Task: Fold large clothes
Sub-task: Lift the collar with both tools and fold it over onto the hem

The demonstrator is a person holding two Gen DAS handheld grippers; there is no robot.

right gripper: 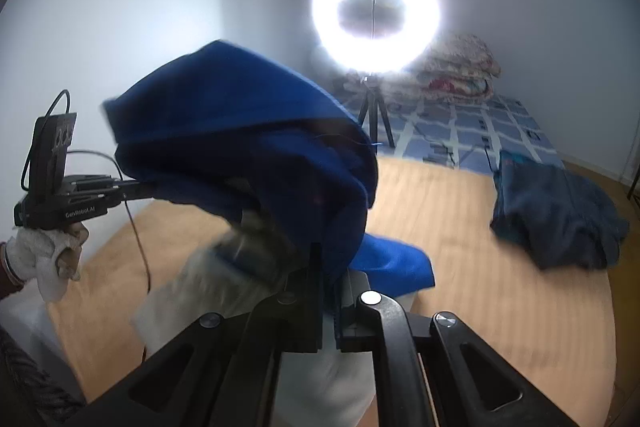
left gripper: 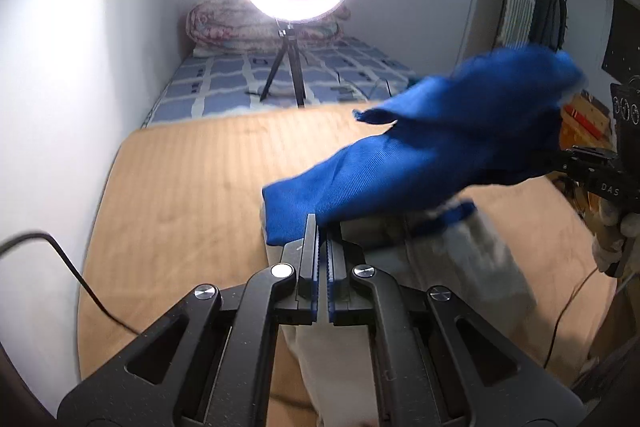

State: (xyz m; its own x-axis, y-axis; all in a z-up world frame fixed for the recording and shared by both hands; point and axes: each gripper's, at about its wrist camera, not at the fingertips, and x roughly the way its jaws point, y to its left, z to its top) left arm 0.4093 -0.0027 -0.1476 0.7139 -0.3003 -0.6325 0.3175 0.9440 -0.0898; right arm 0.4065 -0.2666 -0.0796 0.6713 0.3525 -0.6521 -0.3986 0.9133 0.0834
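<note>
The bright blue and pale grey knit garment (left gripper: pixel 440 143) hangs in the air between both tongs, above the tan ribbed mat (left gripper: pixel 180 187). Left tongs (left gripper: pixel 323 227) and right tongs (right gripper: pixel 326 267) are each clamped on a blue edge. Judging by this, folding is barely begun; the crumpled dark navy garment (right gripper: pixel 556 215) lies unfolded.

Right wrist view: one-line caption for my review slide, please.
Both grippers, right and left, clamp a blue garment lifted over the tan mat, ring light behind.
</note>
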